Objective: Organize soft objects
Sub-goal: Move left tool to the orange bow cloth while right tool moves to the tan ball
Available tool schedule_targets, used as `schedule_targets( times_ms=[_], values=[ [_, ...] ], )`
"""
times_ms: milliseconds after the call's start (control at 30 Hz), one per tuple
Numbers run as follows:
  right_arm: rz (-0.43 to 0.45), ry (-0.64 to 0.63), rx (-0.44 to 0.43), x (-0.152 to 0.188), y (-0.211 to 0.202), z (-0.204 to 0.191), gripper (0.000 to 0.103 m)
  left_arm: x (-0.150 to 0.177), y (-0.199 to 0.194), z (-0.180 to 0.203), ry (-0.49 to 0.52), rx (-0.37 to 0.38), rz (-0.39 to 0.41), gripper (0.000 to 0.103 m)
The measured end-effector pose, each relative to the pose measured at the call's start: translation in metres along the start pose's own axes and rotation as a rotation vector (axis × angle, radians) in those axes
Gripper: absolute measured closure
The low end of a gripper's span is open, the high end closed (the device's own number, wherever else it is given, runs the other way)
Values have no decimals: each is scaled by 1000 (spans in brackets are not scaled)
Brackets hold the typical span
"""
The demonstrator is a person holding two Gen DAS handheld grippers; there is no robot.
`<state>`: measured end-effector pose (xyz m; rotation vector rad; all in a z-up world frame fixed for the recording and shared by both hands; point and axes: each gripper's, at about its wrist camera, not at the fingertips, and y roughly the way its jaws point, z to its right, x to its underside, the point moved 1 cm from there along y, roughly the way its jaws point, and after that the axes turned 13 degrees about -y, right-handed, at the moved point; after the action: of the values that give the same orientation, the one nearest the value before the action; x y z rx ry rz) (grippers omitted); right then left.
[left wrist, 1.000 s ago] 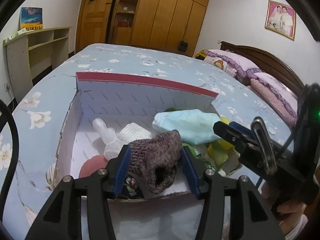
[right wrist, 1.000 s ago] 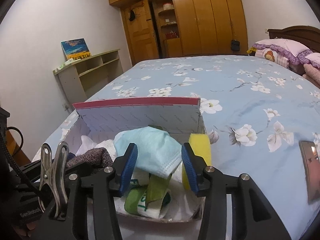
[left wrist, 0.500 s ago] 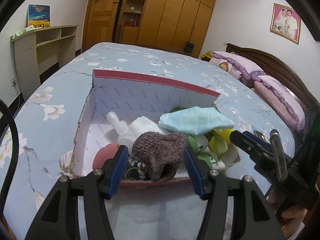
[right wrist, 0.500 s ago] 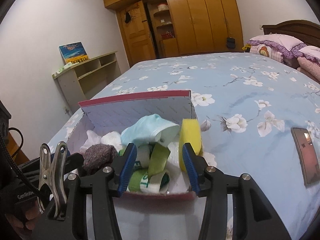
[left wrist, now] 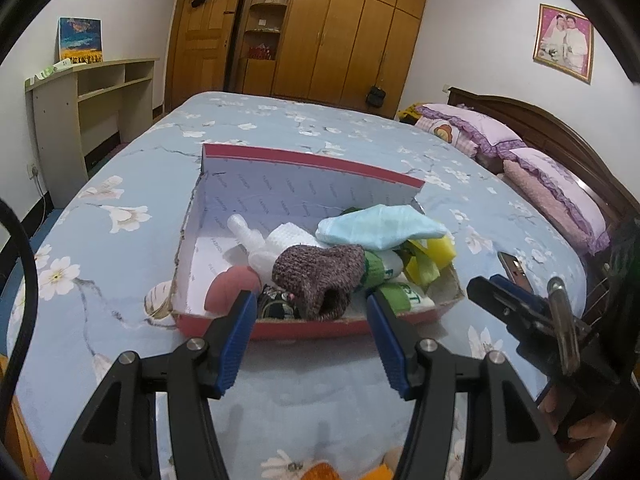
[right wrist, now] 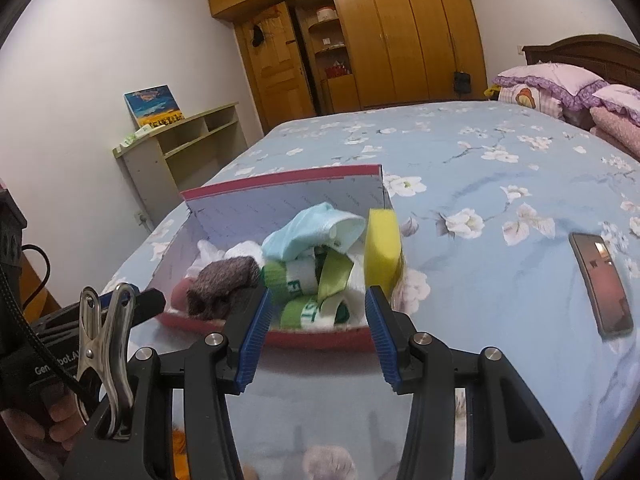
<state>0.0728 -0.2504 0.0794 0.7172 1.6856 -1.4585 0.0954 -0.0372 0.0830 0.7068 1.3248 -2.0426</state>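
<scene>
One red box [left wrist: 320, 326] on bed [left wrist: 120, 280], beyond both grippers | contents: one brown sock [left wrist: 320, 276], one blue cloth [left wrist: 380, 226], one yellow sponge [right wrist: 382, 252] | left gripper [left wrist: 312, 340], right gripper [right wrist: 318, 340]: jaws spread, empty | one phone [right wrist: 602, 284] right of right jaws.

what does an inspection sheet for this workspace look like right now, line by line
surface: bed with blue floral sheet, box sits on it
job's things: red box holds brown knit sock, light blue cloth, yellow sponge, green-white bands, pink pad
clutter: phone lying on the sheet right of the box
grippers: left gripper open, empty; right gripper open, empty, both short of the box
cables: black cable at left edge
surroundings: wardrobe, shelf unit, pillows
</scene>
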Motion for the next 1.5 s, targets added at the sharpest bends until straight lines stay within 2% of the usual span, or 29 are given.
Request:
schedule_targets(
  times_ms=[300,733,1133,1500],
  values=[
    [-27,-38,-20,20,-23,-16,54,22,-24,0,23,-10,-10,42],
    [-76,-62,-54,52,-39,-33,54,62,-38,-7,25,-8,-81,42],
    [-102,-51,-68,70,-41,-32,54,101,-21,-17,29,-34,-208,42],
    [-101,-32,-91,76,-39,-29,54,111,-11,-13,26,-27,-232,42]
  ],
)
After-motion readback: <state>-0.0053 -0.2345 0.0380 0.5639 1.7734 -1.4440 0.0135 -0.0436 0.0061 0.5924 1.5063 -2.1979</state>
